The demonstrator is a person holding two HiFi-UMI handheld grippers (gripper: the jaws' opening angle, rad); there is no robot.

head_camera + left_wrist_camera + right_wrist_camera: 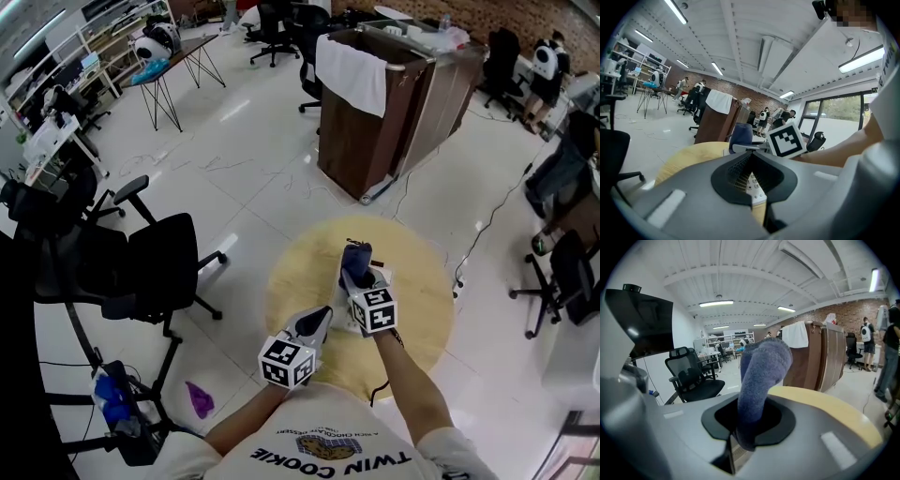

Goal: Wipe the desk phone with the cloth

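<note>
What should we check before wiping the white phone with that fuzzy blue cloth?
1. Fuzzy blue cloth clamped in the right gripper: ok.
2. Left gripper empty, jaws together: ok.
3. White desk phone sits on the round pale wooden table, just ahead of the left gripper: ok.
4. Cloth touching the phone: cannot tell; the grippers hide the spot.
5. Handset resting in its cradle: cannot tell; most of the phone is covered.
</note>
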